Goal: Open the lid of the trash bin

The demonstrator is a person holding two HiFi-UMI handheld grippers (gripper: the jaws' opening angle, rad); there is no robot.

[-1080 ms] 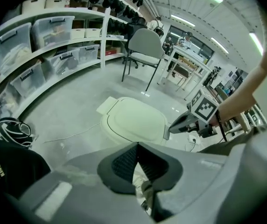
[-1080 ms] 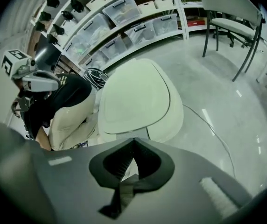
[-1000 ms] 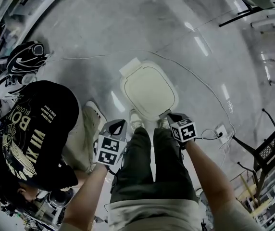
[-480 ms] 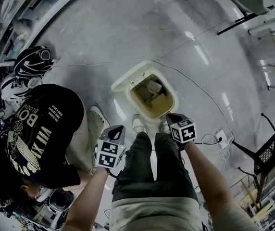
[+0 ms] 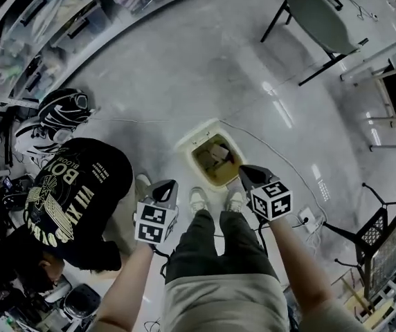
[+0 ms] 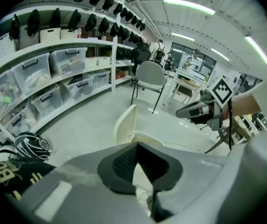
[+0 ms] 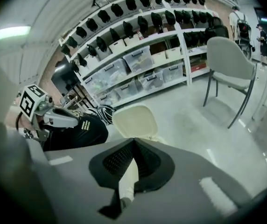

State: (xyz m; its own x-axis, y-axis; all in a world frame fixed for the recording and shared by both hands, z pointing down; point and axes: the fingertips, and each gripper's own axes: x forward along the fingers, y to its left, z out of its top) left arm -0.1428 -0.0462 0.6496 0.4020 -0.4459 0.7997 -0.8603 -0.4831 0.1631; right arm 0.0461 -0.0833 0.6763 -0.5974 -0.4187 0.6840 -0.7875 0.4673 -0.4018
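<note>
The cream trash bin [image 5: 234, 173] stands on the floor just ahead of the wearer's shoes [image 5: 198, 199]. Its lid [image 5: 199, 134] is swung up at the far side, and rubbish shows inside. The lid stands upright in the left gripper view [image 6: 125, 124] and in the right gripper view [image 7: 134, 121]. My left gripper [image 5: 166, 188] hangs over the left knee, short of the bin, jaws together and holding nothing. My right gripper [image 5: 248, 174] hovers beside the bin's near right corner, also shut and holding nothing. Each gripper appears in the other's view: the right one [image 6: 192, 111], the left one [image 7: 70, 119].
A person in a black printed shirt [image 5: 73, 199] crouches at the left, with a helmet [image 5: 63, 113] beyond. Shelves with storage boxes [image 5: 80, 19] run along the far left. A chair [image 5: 322, 12] stands far right, and a cable [image 5: 281, 147] and socket [image 5: 307, 218] lie right of the bin.
The lid has gone from lying flat on the bin to standing open. The head view has risen and the bin looks smaller. Both grippers stayed over the knees.
</note>
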